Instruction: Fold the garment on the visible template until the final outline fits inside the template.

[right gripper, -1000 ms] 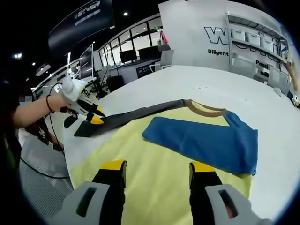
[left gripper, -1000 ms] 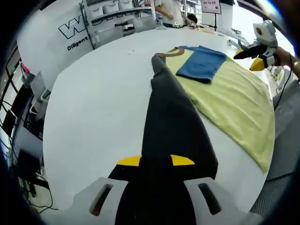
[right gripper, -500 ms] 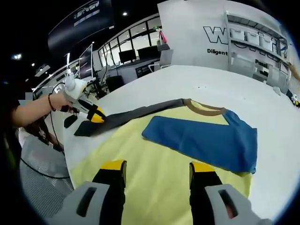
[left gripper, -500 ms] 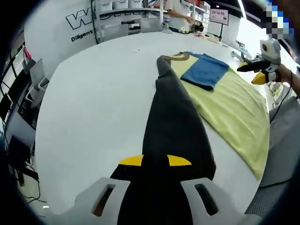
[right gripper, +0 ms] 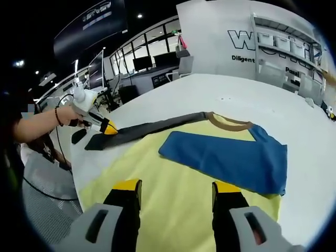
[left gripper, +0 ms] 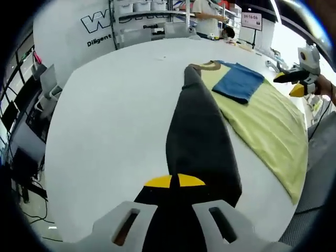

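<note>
The left hand-held gripper [left gripper: 175, 181] has its yellow-tipped jaws pressed together on the end of the dark sleeve [left gripper: 197, 131] of the garment. The sleeve is pulled out long and straight from the brown collar [left gripper: 202, 65] toward this gripper. In the right gripper view the same left hand-held gripper [right gripper: 106, 126] pinches the sleeve end [right gripper: 100, 140] just above the white tabletop [right gripper: 273, 105].

The right hand-held gripper [right gripper: 176, 190] has its jaws spread, with nothing between them, and hovers over the yellow body [right gripper: 173, 210] of the shirt, on the side away from the collar. The blue sleeve [right gripper: 226, 160] already lies folded over the yellow body, beside the collar.

I judge that the step in hand is the second sleeve fold. The next move calls for carrying the dark sleeve across onto the yellow body, next to the blue sleeve, and keeping it flat.

I cannot make out any template outline on the tabletop. The hem of the shirt is cut off behind the right gripper's jaws.
</note>
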